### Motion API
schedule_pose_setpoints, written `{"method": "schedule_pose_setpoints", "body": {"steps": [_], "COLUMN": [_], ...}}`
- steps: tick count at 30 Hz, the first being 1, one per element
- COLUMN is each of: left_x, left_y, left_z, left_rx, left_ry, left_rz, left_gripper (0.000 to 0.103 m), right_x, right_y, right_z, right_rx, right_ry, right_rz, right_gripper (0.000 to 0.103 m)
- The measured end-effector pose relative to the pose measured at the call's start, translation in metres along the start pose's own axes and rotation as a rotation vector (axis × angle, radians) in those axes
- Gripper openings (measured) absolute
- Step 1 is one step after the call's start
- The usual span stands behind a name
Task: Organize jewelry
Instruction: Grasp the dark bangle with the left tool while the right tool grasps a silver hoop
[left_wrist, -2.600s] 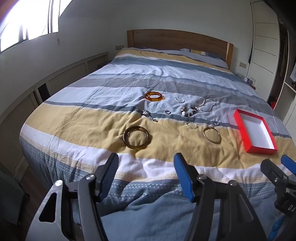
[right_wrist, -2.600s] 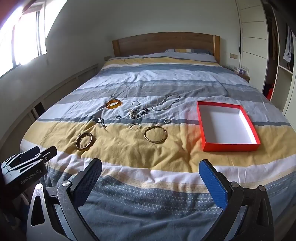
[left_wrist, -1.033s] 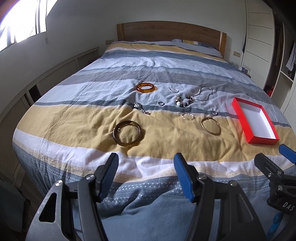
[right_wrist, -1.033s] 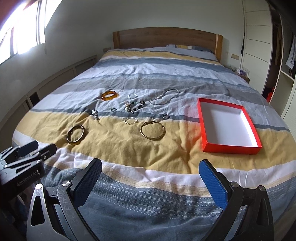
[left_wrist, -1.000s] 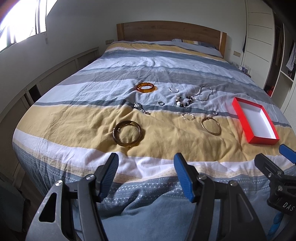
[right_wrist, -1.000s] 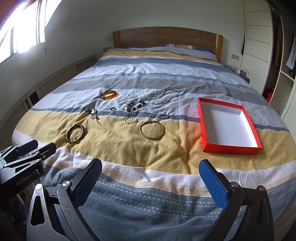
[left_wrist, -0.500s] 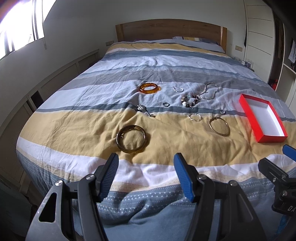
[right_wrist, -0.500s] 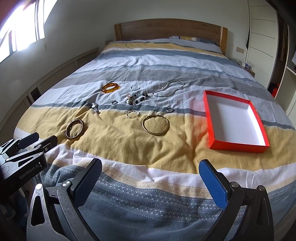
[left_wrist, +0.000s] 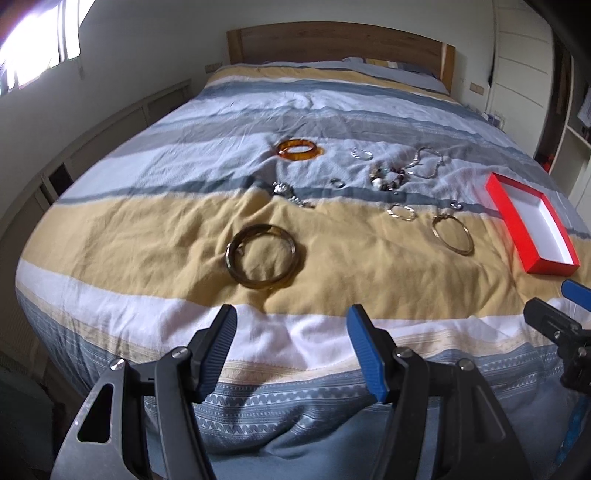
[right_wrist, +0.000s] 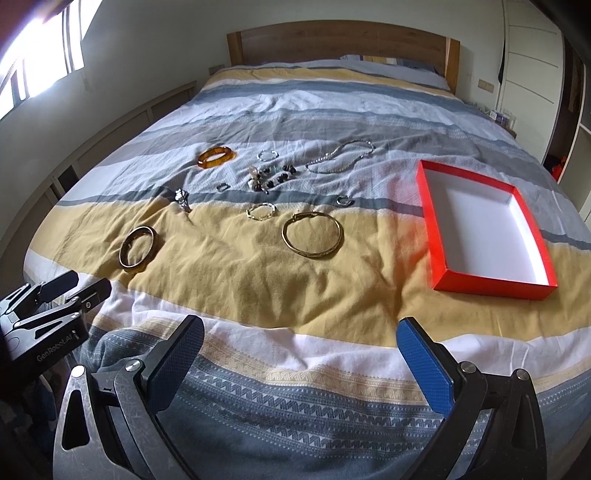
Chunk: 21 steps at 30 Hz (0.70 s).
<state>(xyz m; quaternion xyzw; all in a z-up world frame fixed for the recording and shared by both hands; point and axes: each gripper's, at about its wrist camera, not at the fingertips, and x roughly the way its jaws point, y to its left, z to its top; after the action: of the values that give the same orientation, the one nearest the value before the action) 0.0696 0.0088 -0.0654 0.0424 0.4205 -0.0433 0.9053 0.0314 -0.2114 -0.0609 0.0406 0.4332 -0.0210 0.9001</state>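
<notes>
Jewelry lies spread on a striped bed cover. A dark brown bangle (left_wrist: 261, 256) (right_wrist: 136, 246) is nearest, with my open left gripper (left_wrist: 290, 332) just short of it. A thin gold bangle (right_wrist: 312, 235) (left_wrist: 453, 234) lies mid-bed, an amber bangle (right_wrist: 216, 156) (left_wrist: 297, 150) farther back. A bead bracelet (right_wrist: 271, 176), a silver chain necklace (right_wrist: 341, 156) and small rings (right_wrist: 261, 211) lie between them. The empty red box (right_wrist: 430, 221) (left_wrist: 511, 229) sits on the right. My right gripper (right_wrist: 299, 339) hangs open over the bed's foot, holding nothing.
A wooden headboard (right_wrist: 343, 44) and pillows stand at the far end. White cupboards (right_wrist: 532, 62) line the right wall, a low ledge (right_wrist: 110, 133) the left, under a bright window. Each gripper shows at the edge of the other's view.
Both grippers have moved forward toward the bed; the jewelry and the red box look larger and nearer. Neither gripper's opening has changed.
</notes>
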Motion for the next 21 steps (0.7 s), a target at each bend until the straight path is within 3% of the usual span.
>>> {"method": "schedule_pose_setpoints", "body": {"steps": [9,13,21], "left_x": [0.03,0.053,0.097], "left_y": [0.025,0.021,0.016], "left_z": [0.023,0.041,0.056], "left_rx": [-0.057,-0.053,-0.06], "left_ry": [0.006,0.019,0.076], "left_rz": [-0.037,-0.055,-0.033], "left_gripper": [0.06,0.059,0.055], "right_x": [0.037,0.06,0.114], "right_y": [-0.014,-0.032,-0.06], "right_z": [0.022,0.042,0.072], "right_rx": [0.017,0.055,0.123], "right_ry": [0.035,0.051,0.111], "right_rz": [0.05,0.07,0.114], "right_gripper": [0.083,0.06,0.034]}}
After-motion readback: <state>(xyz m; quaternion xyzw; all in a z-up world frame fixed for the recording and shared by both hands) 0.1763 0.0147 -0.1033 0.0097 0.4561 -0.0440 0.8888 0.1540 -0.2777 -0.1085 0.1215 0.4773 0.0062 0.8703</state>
